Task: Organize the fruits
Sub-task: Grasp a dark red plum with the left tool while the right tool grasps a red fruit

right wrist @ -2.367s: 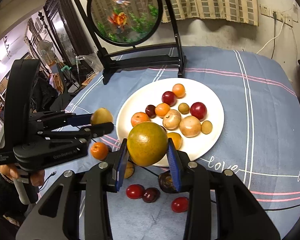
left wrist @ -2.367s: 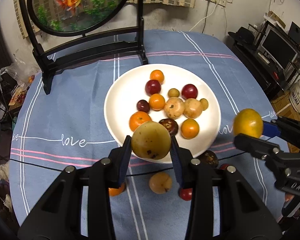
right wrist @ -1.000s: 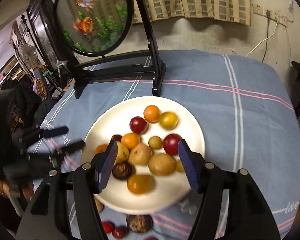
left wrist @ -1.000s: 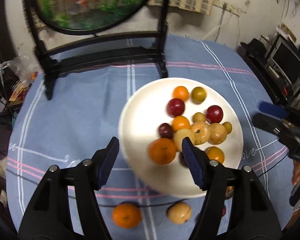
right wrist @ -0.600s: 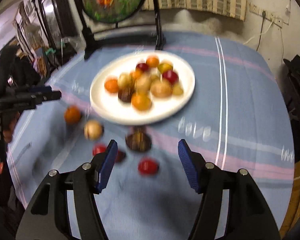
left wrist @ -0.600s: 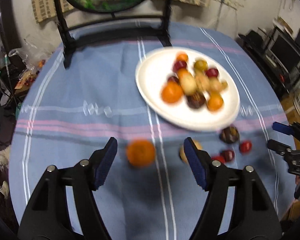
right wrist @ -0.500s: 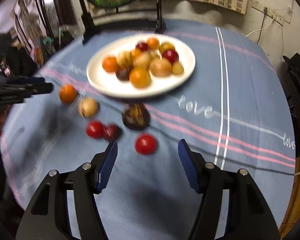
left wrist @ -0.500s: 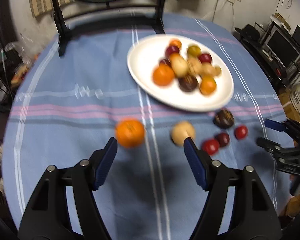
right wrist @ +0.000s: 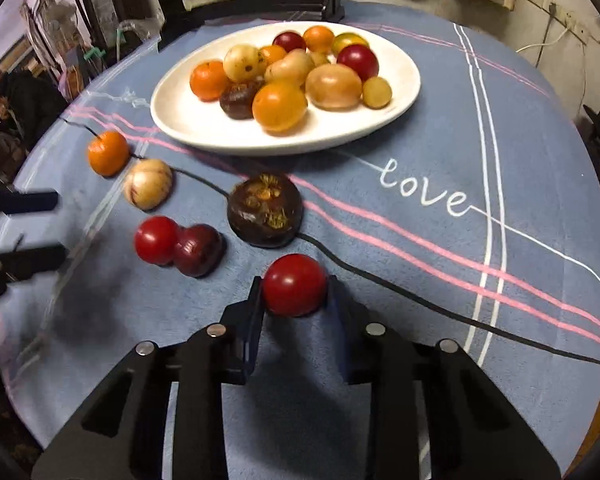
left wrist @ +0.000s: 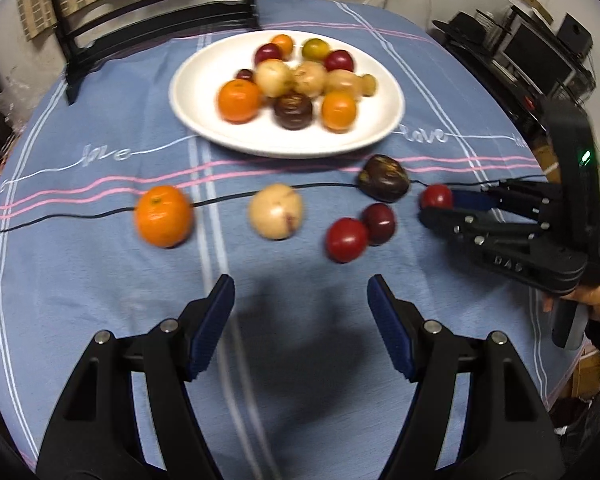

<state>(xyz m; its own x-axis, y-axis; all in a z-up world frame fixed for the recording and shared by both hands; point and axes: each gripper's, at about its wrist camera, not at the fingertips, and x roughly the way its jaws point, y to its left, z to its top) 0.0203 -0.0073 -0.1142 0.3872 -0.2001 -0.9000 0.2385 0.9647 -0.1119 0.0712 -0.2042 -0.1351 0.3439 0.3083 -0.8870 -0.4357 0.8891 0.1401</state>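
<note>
Both grippers dropped from the plate [right wrist: 204, 128]; right gripper [right wrist: 294, 286] clamps a red fruit [right wrist: 294, 284], left gripper [left wrist: 300, 320] gapes empty. Smooth fruit may squirt free.

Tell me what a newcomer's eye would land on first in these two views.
The right gripper shut on a red fruit at the cloth's near edge. Behind it, a white plate heaped with fruit, and five loose fruits lie on the cloth between them. The left gripper hangs open over bare cloth.

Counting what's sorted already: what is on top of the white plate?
The white plate holds a pile of orange, red, tan and dark brown fruits. Those in front hide whatever lies behind or under them.
</note>
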